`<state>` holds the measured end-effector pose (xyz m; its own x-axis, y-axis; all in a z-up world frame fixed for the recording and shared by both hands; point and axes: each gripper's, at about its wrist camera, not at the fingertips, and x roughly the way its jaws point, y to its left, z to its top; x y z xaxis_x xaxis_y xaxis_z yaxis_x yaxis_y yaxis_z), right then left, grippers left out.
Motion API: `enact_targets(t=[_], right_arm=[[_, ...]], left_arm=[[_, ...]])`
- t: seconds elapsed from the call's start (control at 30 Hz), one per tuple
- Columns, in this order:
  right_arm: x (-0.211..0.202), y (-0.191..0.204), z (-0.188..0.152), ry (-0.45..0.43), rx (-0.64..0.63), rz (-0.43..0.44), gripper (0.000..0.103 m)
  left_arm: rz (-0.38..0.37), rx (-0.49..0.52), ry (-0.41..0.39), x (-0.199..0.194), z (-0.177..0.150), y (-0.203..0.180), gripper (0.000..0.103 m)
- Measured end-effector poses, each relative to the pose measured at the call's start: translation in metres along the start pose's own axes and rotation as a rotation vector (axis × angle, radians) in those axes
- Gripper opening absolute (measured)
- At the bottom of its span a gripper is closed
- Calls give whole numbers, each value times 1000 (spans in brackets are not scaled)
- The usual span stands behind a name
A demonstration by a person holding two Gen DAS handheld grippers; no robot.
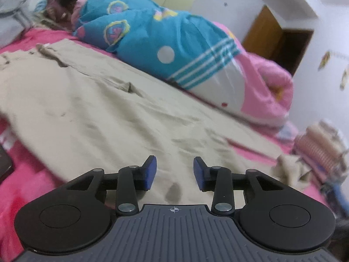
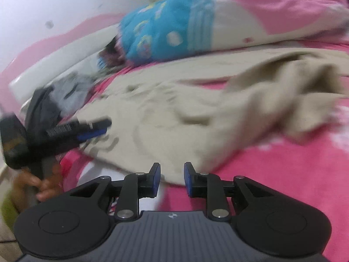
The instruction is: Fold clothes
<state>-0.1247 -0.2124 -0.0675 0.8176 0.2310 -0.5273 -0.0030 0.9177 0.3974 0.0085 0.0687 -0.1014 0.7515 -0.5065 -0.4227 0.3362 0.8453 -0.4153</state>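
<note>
A beige pair of trousers [image 1: 104, 109] lies spread across the pink bed. My left gripper [image 1: 175, 163] hovers over its near part, open, with nothing between the blue pads. In the right wrist view the same beige garment [image 2: 174, 113] lies rumpled, with a bunched fold at the right. My right gripper [image 2: 172, 169] sits at its near edge, jaws a little apart and empty. The left gripper [image 2: 96, 128] shows at the left of that view, held by a hand [image 2: 43, 185].
A rolled blue and pink quilt [image 1: 174, 43] lies along the far side of the bed, against the trousers' far edge. The pink sheet [image 2: 272, 174] is bare at the near right. Grey clothes [image 2: 72, 91] lie at the far left. A white wall and a wooden door [image 1: 272, 35] stand behind.
</note>
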Motion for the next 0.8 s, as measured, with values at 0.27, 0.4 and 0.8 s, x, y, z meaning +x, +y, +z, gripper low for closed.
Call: enact_targets(t=[0.27, 0.4, 0.8], right_arm=[[-53, -50, 38, -249, 196, -161, 62], [-56, -85, 59, -287, 360, -188, 73], [-21, -176, 116, -98, 499, -205, 80]], left_arm=[[-33, 25, -24, 7, -18, 5, 50], [-39, 51, -36, 8, -20, 2, 55], [-65, 52, -39, 9, -20, 3, 60]])
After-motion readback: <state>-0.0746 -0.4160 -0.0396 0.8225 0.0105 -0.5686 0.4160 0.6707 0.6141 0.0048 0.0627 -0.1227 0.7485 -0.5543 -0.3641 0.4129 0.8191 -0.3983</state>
